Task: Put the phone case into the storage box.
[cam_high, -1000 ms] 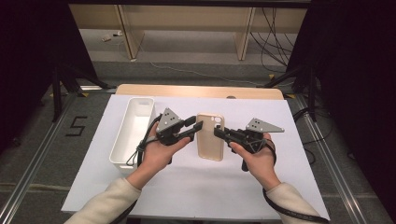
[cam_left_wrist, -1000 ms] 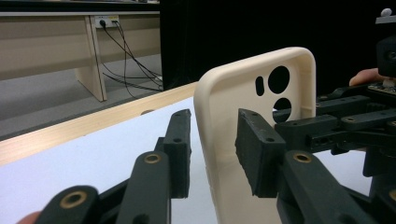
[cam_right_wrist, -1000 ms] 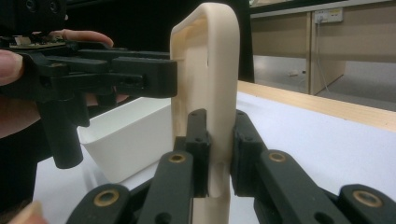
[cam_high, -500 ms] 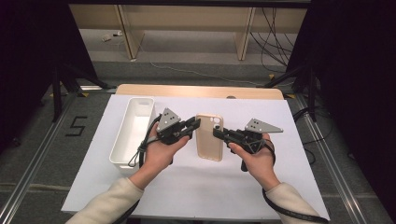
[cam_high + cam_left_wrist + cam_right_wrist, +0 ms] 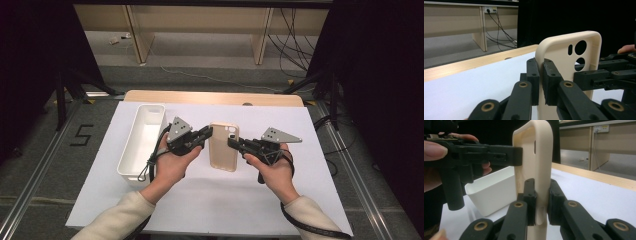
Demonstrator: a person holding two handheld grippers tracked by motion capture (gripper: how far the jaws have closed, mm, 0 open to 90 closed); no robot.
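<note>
so we've got the phone case (image 5: 223, 146) sitting right in the middle of the high view, held up off the white sheet (image 5: 210, 200) between our two grippers. the left gripper (image 5: 206, 134) comes at it from the left and the right gripper (image 5: 232, 142) from the right, so the case is basically the bridge between them.

in the left gripper view the case (image 5: 571, 65) stands upright in the centre-right of the frame, camera holes near its top, and our left gripper (image 5: 540, 80) is clamped on its left edge. those jaws have just been closing, and the rim of the case is pinched between the pads now. the other gripper's black jaws poke in from the right edge of that frame, touching the case's far side.

in the right gripper view the case (image 5: 536, 165) is edge-on, running from the top centre down to the bottom, and our right gripper (image 5: 541, 202) is clenched on its lower edge with the wall of the case squeezed between both pads. the left gripper reaches in from the upper left of that frame and meets the case partway up.

the white tray (image 5: 142, 142) sits just left of the left hand (image 5: 172, 162) in the high view, and it's behind the case at lower left in the right gripper view (image 5: 491, 192). the case isn't touching it.
</note>
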